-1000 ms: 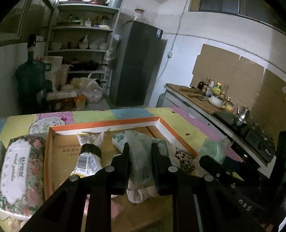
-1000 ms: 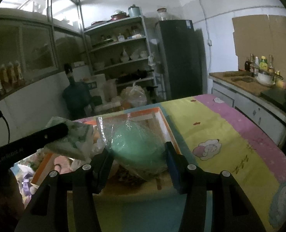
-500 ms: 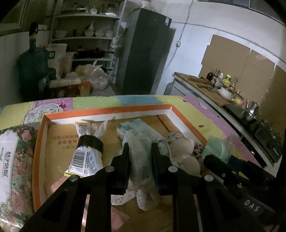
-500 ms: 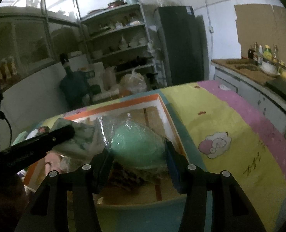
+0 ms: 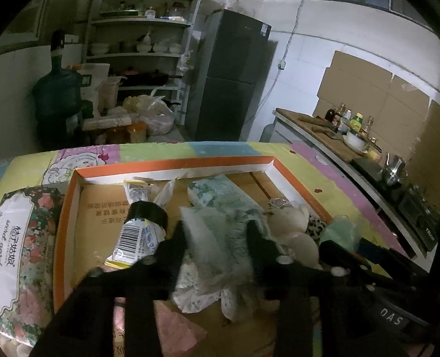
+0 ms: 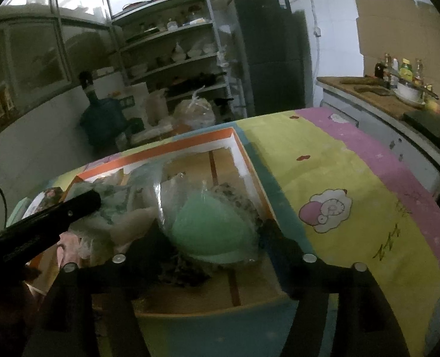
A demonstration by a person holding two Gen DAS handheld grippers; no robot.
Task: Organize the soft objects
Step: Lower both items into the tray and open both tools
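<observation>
Two packets: both lie in the orange-rimmed box (image 5: 172, 163) on the table

Left gripper (image 5: 217, 232): my jaws have just been opening; the floral tissue packet (image 5: 220, 196) sits loose between them, pads off it

Right gripper (image 6: 214, 238): my jaws have just been opening too; the green bagged ball (image 6: 214, 229) rests between them, apparently released

Handling: I judge both light, squashy; the film looks slippery

Hold: mid-body, squeezing gently; never the loose wrapper ends
</observation>
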